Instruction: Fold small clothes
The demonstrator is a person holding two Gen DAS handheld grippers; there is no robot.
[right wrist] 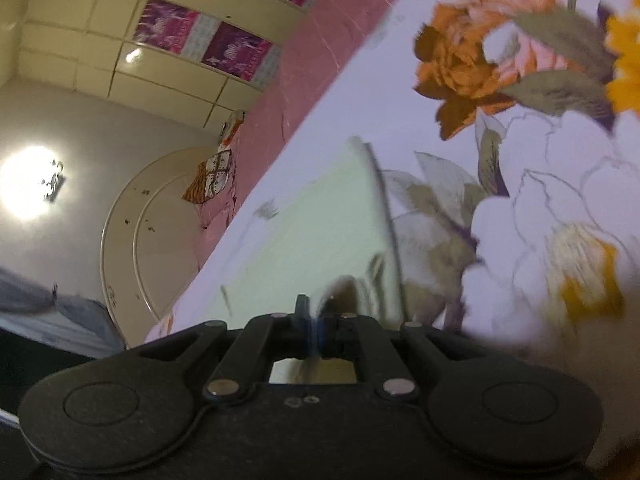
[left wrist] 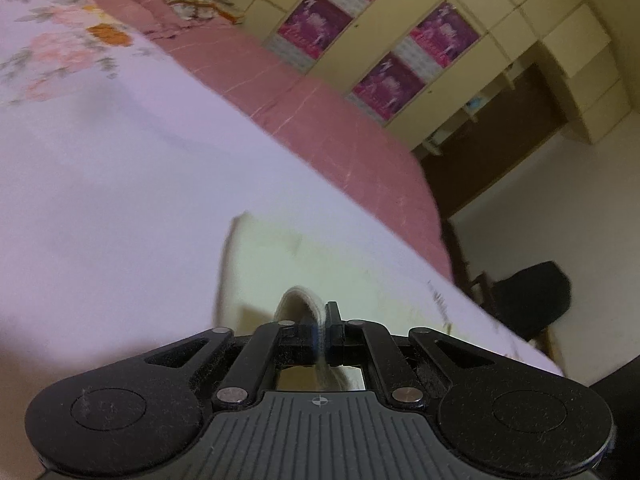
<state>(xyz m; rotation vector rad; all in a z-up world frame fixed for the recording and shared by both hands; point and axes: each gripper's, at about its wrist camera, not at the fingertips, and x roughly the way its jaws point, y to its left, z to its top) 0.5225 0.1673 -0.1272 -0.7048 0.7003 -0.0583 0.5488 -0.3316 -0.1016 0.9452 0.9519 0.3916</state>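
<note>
Left wrist view, item one: my left hand-held gripper (left wrist: 325,334), jaws pressed together on a thick cream hem of the small garment (left wrist: 280,264). The fabric loops up just ahead of the pads and runs back through them.

Right wrist view, item two: my right hand-held gripper (right wrist: 316,326), likewise pinching an edge of the same pale cloth (right wrist: 320,232), which shows a dark trim along its right border.

Item three: the garment itself, spread partly flat ahead of both grippers on the floral bedsheet (left wrist: 100,168). I judge it light, soft and limp, not slippery; it will sag between holds and crease readily. Best held at the hemmed edges or corners, where the doubled cloth gives the pads something to bite.

Item four: pink bedcover (left wrist: 320,120) beyond the sheet; cream wardrobe (left wrist: 520,32) with purple panels behind.
</note>
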